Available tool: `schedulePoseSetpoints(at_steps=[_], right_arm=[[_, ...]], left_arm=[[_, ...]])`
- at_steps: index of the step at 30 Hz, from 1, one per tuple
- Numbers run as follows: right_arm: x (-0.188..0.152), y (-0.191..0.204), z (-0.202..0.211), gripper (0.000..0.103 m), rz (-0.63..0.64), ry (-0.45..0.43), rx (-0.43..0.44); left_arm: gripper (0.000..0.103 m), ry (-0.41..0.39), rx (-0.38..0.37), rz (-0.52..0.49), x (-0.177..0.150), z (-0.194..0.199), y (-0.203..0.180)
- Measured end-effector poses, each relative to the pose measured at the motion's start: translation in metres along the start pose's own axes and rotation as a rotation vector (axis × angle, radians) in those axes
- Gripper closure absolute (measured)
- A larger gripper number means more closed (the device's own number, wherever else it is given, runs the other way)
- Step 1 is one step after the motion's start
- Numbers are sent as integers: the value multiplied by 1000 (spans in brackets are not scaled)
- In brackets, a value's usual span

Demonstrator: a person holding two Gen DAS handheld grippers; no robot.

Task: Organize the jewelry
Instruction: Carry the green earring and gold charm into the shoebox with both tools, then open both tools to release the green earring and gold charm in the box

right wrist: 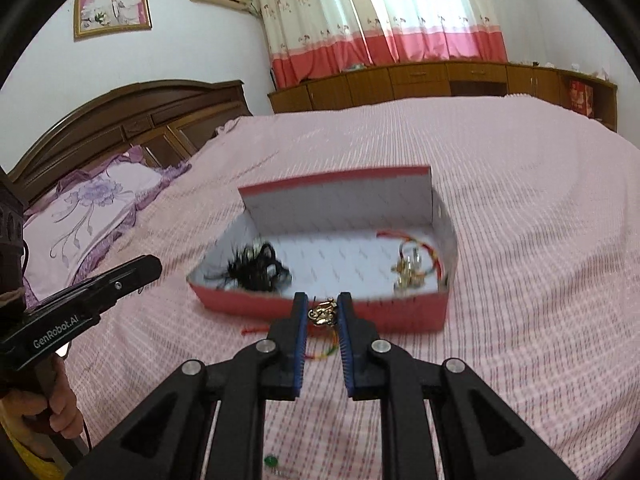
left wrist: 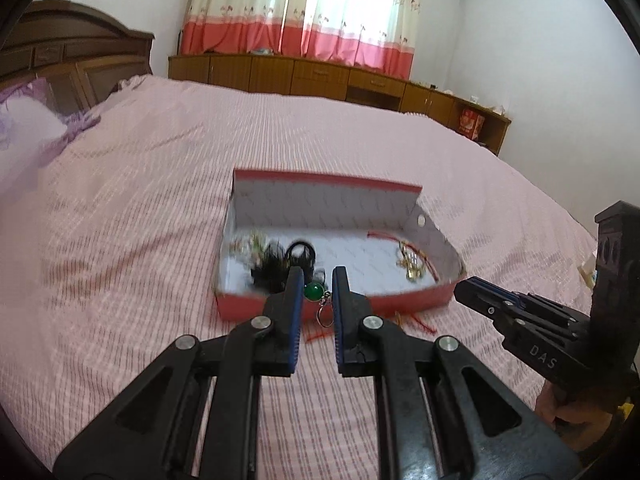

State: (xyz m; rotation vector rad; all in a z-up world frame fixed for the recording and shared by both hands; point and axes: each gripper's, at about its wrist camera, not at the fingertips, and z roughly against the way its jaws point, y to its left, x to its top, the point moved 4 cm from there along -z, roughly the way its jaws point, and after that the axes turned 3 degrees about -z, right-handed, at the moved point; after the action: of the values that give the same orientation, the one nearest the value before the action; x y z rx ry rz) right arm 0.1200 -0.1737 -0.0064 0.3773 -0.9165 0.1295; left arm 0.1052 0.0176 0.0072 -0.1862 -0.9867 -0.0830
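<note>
We are at a bed (left wrist: 160, 200) under a pink striped cover, and we place everything by the open red cardboard box (left wrist: 400, 302) lying on it, its lid (right wrist: 340, 196) standing up at the far side.

Left of the box, our left gripper (left wrist: 316, 280) hovers at the near wall. Its jaws are parted, and a green bead pendant (left wrist: 313, 291) with a small metal ring (left wrist: 323, 314) sits in the gap between them; motion blur keeps us from telling whether the jaws touch it or whether it lies on the cover. Seen from the right wrist camera, the side of this gripper reads "GenRobot.AI".

Inside the box, at its left end, lies a tangle of black cord (right wrist: 256, 268), with a black ring-shaped piece (left wrist: 300, 252) beside it. At the right end lie gold charms on red string (right wrist: 412, 268). The box seems to serve as the collecting place, with dark pieces at one end and gold at the other.

In front of the near wall, a red cord (left wrist: 320, 335) trails on the cover. Our right gripper (right wrist: 323, 312) has its jaws parted around a gold charm (right wrist: 320, 314) with a multicoloured cord (right wrist: 320, 354); we cannot tell if it is gripped. Its body, in the left wrist view, reads "DAS".

We judge both loose pieces are bound for the box.
</note>
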Motion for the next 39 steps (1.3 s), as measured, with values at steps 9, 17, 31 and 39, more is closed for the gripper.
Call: schedulePoseSetpoints(at_steps=[9,17,31,39], right_arm=[[30,-3,-18,87,11,-60,-24],[44,-21,-53,87,-11,-76,-73],[46,-52,-107,87,-17,-22,-137],[45,-55,-111,85,-30,-6,-127]], left_arm=[[97,-58,23,-35,21,-30,0],[97,-56,26,0,26,-73,8],[97,12,47,57,16,-129,30],[85,30,57,64,16,-130,33]])
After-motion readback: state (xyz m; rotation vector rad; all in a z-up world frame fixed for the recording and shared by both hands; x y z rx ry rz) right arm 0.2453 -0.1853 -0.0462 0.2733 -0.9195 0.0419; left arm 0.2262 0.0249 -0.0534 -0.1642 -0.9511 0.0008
